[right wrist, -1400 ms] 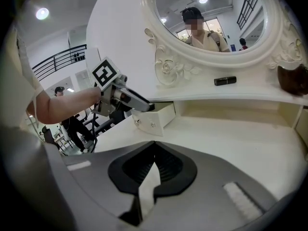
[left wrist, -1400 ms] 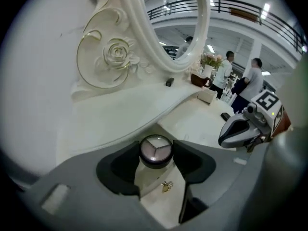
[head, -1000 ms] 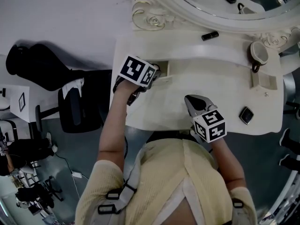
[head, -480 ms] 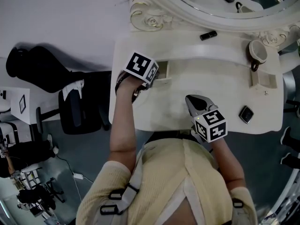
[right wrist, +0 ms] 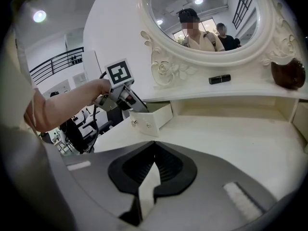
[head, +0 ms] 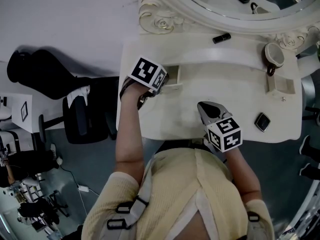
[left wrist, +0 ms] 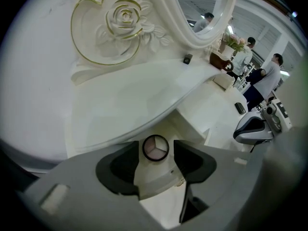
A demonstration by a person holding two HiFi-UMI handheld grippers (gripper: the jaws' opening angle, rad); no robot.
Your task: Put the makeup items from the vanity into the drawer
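The left gripper [left wrist: 157,150] is hanging nose-down over the small open white drawer [right wrist: 151,120] at about ten o'clock on the white vanity worktop [head: 235,91]. Its fingers are standing wide apart and have just been spreading further, so nothing is gripped. A round black-rimmed compact with three pinkish pans [left wrist: 155,147] is lying face-up on the drawer floor between them, clear of both pads. That reads as a release: the tool is pointing steeply down so the item settles flat inside rather than dropping on edge.

The right gripper [head: 209,109] is resting low at six o'clock, fingers pressed fully together on nothing. It is probably parked there to stay out of the left arm's way.

More is waiting. A slim black lipstick tube [head: 222,37] is lying on the raised shelf at twelve o'clock, and a square black compact [head: 262,122] is sitting near the front edge at four o'clock. The task looks only partly done, and the idle right tool is the nearer one to both.
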